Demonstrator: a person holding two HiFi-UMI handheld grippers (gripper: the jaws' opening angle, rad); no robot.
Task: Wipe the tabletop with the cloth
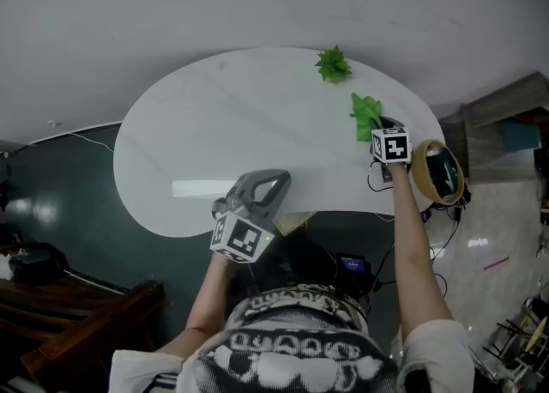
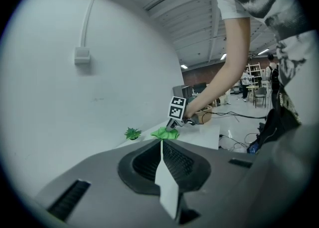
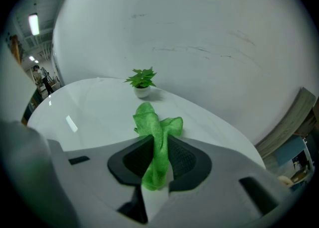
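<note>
Where the right gripper [image 3: 157, 145] closes, its jaws stand narrow and clamp the cloth [image 3: 153, 131] between the pads. The cloth is bright green with a fine nubbed weave, crumpled and bunched into a thick strand at the pinch. One end hangs back behind the pads toward the camera. The rest rises past the jaw tips and opens into two loose lobes just ahead of the gripper, over the white bench [image 1: 214, 125]. Whether those lobes press on the surface or only brush it cannot be told.

A small green plant [image 3: 141, 80] in a pale pot stands further ahead of the right gripper, apart from the cloth and near the bench's far edge.

The right arm is stretched well forward, forearm nearly straight, with the hand at the bench's right end and the marker cube facing up.

The left gripper [image 2: 161, 145] has its jaws pressed together with nothing between them. It is held over the near edge of the bench, well to the left of the right gripper and the cloth. The left arm is bent and kept close to the body.
</note>
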